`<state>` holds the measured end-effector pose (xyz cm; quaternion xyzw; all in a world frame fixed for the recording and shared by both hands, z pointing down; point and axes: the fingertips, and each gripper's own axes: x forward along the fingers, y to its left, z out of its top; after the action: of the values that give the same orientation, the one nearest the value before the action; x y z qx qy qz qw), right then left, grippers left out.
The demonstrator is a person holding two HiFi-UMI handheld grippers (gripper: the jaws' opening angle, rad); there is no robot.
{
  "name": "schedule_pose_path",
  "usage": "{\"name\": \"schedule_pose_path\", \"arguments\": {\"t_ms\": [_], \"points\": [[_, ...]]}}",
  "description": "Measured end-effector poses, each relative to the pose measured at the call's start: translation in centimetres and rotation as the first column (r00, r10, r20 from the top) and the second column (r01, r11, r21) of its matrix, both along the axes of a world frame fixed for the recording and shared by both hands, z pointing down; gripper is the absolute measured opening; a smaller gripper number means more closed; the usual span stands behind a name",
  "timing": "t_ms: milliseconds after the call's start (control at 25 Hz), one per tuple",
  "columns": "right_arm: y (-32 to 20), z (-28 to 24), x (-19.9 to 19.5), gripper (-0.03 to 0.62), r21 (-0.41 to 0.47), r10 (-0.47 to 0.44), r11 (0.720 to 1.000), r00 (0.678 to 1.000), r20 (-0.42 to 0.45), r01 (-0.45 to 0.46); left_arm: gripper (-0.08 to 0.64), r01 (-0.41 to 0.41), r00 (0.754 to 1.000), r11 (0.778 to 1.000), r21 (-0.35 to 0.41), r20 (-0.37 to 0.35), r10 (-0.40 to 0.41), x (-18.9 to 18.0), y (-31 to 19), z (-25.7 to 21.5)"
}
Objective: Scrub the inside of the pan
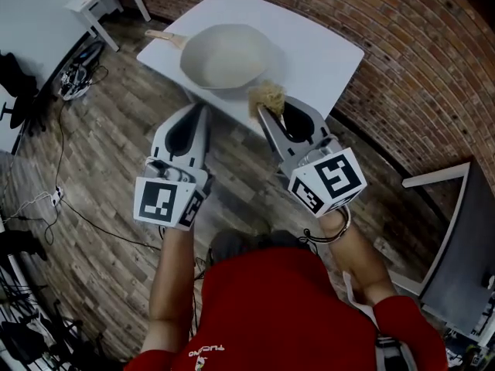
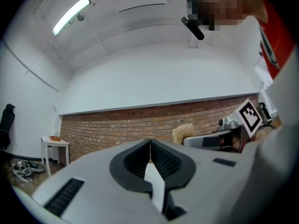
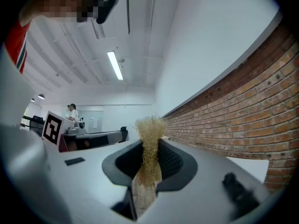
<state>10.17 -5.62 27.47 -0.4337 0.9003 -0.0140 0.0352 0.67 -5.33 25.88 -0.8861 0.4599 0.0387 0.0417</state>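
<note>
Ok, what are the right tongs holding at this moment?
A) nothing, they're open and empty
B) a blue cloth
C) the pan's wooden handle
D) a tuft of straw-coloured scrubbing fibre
D: the right gripper view shows the right tongs shut on the straw-coloured scrubber, its tuft sticking out past the tips, while the pan sits on the table apart from them.
</note>
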Motion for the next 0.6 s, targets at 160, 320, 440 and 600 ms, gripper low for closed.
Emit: {"name": "schedule_pose_path", "arguments": {"t_ms": [160,320,440,600], "points": [[-2.4,-0.5,-0.4,0.086,-0.003,-0.001,1.0,1.0,-0.003,0.001,0.015,0.008,1.0,1.0,0.006,-0.005,-0.008,-0.5,-2.4,-0.8],[-4.5,-0.1,-0.8,0.086,-0.005,0.009,1.0,1.0,-0.007,-0.009,0.015,0.006,1.0,1.0,0.009,-0.01,-0.006,-1.0,-4.7,-0.5],[-7.3,0.3,-1.0,0.086,-0.001,0.016,1.0,1.0,-0.015,-0.016,0.015,0.002,1.0,1.0,0.012,-0.014,-0.002,-1.1,-7.7,0.2],[-12.0,0.2,-1.7,0.086,0.005,0.041,0.999,0.999,-0.022,-0.041,0.015,-0.022,1.0,0.999,0.027,-0.006,0.022,-1.5,-12.4,0.3]]}}
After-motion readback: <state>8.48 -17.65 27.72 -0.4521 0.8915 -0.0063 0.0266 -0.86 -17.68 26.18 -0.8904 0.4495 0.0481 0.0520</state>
